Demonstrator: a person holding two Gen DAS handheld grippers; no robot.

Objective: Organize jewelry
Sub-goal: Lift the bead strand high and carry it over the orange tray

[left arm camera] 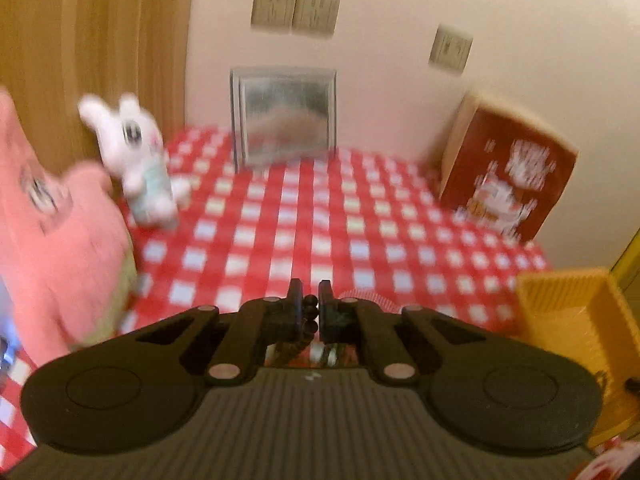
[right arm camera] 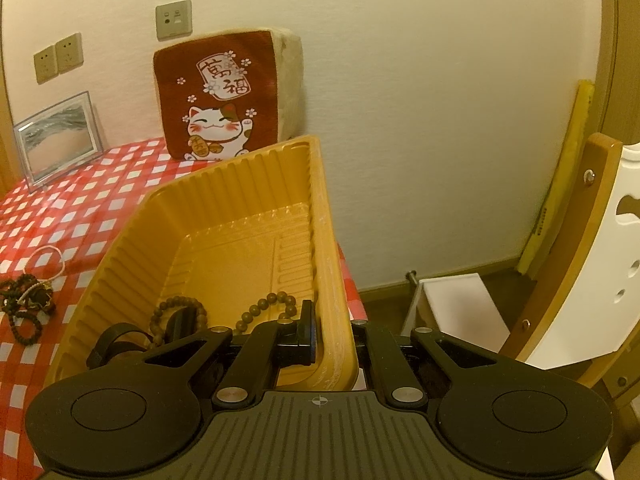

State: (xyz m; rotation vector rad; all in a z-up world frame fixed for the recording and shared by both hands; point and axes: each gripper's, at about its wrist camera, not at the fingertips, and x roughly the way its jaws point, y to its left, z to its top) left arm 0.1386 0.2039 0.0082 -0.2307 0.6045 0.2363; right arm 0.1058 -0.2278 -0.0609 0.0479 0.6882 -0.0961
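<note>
Yellow ribbed plastic tray [right arm camera: 224, 216]: tilted, its far end raised, its near right wall pinched between the pads of the right gripper [right arm camera: 334, 330], which is clamped together on that wall. Seen also at the right edge of the left wrist view.

Contents of tray: two brown bead bracelets [right arm camera: 180, 312] at the near end of the floor, beside a black looped item, partly hidden behind the gripper.

Left gripper [left arm camera: 310, 308]: fingers drawn together on a strand of dark beads [left arm camera: 310, 314]; the strand hangs down between the pads, above the tablecloth. View blurred.

Red-and-white checked tablecloth [right arm camera: 52, 208]: covers the table under the tray.

Jewelry pile [right arm camera: 28, 300]: dark bead strings and a pale cord loop, on the cloth left of the tray, apart from it.

Other items, at the wall: red lucky-cat cushion [right arm camera: 224, 96]; framed picture [right arm camera: 60, 136]; white plush rabbit [left arm camera: 136, 160]; pink plush [left arm camera: 52, 240] at the table's left edge.
</note>
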